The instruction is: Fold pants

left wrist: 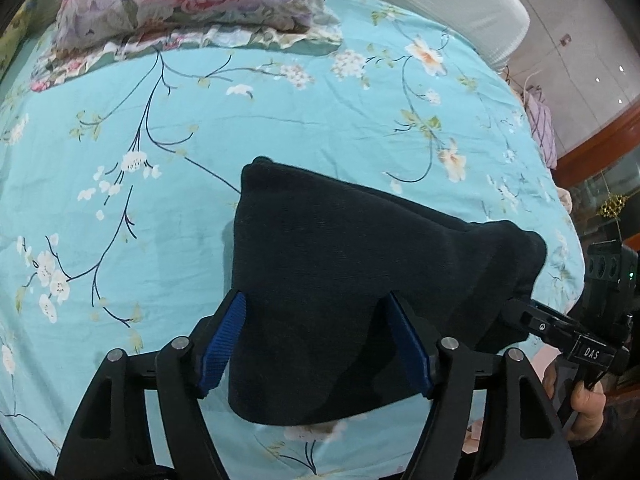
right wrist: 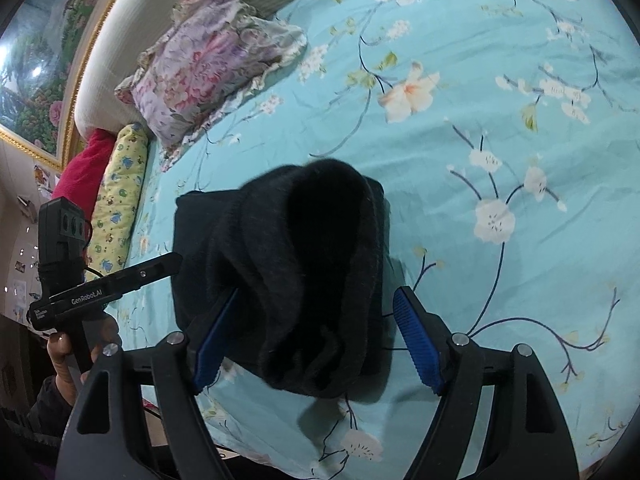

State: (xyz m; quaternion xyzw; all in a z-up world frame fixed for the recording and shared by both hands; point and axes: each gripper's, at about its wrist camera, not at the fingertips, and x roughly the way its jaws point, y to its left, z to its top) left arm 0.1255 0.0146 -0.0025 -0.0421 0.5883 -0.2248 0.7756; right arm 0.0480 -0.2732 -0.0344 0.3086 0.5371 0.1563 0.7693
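the left gripper (left wrist: 316, 344) stands wide, its blue pads (left wrist: 222, 350) either side of the folded black pants (left wrist: 340, 272), with a sliver of gap visible at the left pad; whether the right pad touches the cloth i cannot tell. the right gripper (right wrist: 316, 340) is also spread wide: its right pad (right wrist: 416, 344) is clear of the fabric, while its left pad sits against the edge of the bundle. the pants (right wrist: 296, 264) lie as a dark, bunched stack on the turquoise floral bedsheet (left wrist: 280, 120). farther off, a flowered pillow (right wrist: 200, 76) rests near the pale headboard (right wrist: 160, 12), and a yellow patterned cushion (right wrist: 120, 208) lies along the bed's edge.
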